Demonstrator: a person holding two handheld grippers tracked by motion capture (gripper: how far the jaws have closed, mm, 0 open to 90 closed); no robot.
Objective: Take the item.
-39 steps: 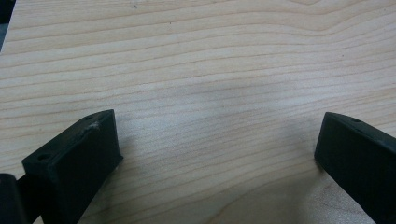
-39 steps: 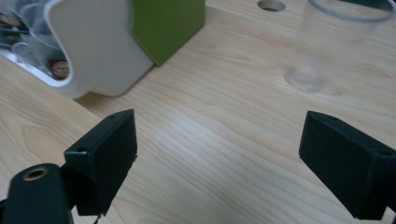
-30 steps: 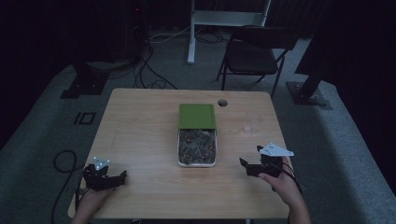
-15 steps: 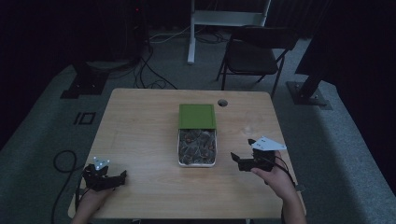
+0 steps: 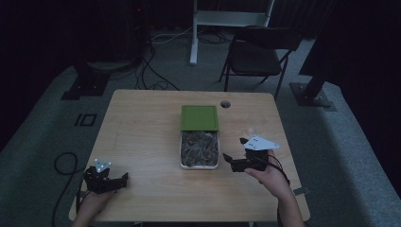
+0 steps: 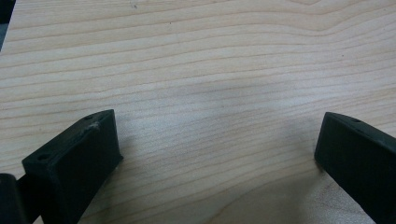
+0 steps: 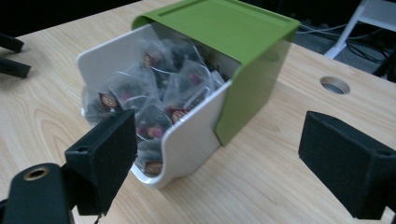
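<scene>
The left tool (image 5: 124, 179) sits low at the near left corner of the counter (image 5: 142, 127), its jaws spread wide. The white box (image 5: 199, 164) of tea bags (image 7: 154, 93) sits mid-counter. Just beside it, the right tool (image 5: 228, 160) is spread wide too.

From above we see a dim room: the counter (image 5: 142, 137) is the one lit patch, and the surroundings sink into near black. The picture is soft and grainy. In the left gripper view we get bright, even light on the wood, with soft shadows under the jaws. In the right gripper view the green lid (image 7: 224, 28) shows mild sheen; the near jaws blur slightly.
</scene>
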